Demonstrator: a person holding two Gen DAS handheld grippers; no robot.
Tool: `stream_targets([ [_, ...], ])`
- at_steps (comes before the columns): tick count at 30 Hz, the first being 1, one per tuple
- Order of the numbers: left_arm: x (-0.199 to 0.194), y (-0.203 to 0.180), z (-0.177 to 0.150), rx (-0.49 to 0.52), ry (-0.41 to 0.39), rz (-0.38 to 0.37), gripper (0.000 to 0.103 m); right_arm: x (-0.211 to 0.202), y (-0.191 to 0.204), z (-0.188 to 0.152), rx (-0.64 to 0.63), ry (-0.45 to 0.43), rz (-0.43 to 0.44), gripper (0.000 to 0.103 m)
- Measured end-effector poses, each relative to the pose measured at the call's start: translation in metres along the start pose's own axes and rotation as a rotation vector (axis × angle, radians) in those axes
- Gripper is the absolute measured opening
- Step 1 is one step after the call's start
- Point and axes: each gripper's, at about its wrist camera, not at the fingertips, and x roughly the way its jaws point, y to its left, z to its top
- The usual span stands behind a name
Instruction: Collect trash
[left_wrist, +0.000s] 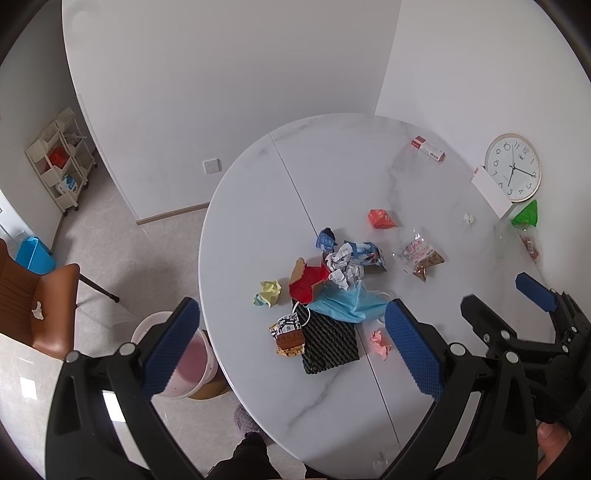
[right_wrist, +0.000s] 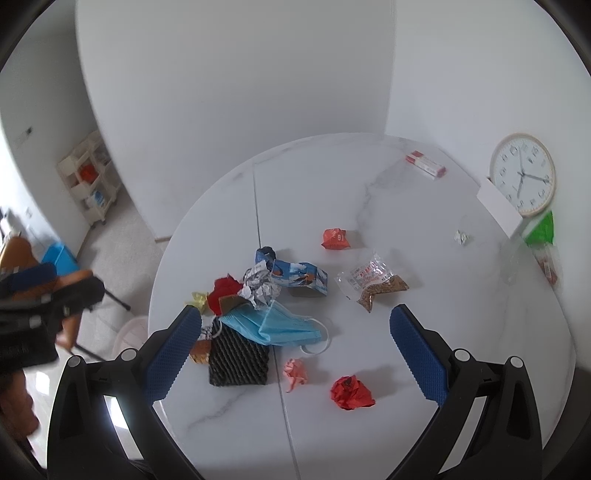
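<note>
- The left gripper (left_wrist: 291, 350) hovers above the near edge of the round marble worktop (left_wrist: 424, 177); its blue pads are wide apart and nothing is between them.
- The right gripper (right_wrist: 295, 350) is open in the same way and empty, held high over the litter, probably so that the person can choose a piece.
- The trash lies in a loose heap near the middle of the worktop: a blue face mask (right_wrist: 273, 323) lies partly over a black ribbed foam sheet (right_wrist: 238, 363), with crumpled white paper (right_wrist: 258, 286) and a red wrapper (right_wrist: 223, 290) just behind.
- Some single pieces lie apart: a pink paper ball (right_wrist: 295, 373), a red crumpled wrapper (right_wrist: 351, 393) and a clear snack bag (right_wrist: 373, 282).
- A white bucket (left_wrist: 192, 365) stands on the floor just beside the worktop, on the left; it seems to be the place for the trash.
- The collecting looks hardly begun, since so much still lies on the worktop.
</note>
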Motion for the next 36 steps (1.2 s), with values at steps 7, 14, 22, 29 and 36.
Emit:
stream_targets([
  [7,0.020,-0.001,-0.023,0.019,0.037,-0.009,0.096,0.018,0.005,-0.077,-0.435,0.204,0.151,0.101],
  [14,0.045,0.001,-0.053,0.031,0.075,0.014,0.096,0.030,0.014,-0.175,-0.792,0.458,0.364,0.101],
  [22,0.071,-0.006,-0.078,0.047,0.113,0.033,0.096,0.049,0.030,-0.232,-1.023,0.545,0.490,0.101],
  [29,0.077,-0.012,-0.083,0.040,0.108,0.052,0.096,0.068,0.017,-0.239,-1.005,0.606,0.499,0.066],
  [36,0.080,-0.041,-0.088,0.108,0.100,-0.004,0.096,0.065,-0.023,-0.200,-0.748,0.555,0.538,0.066],
])
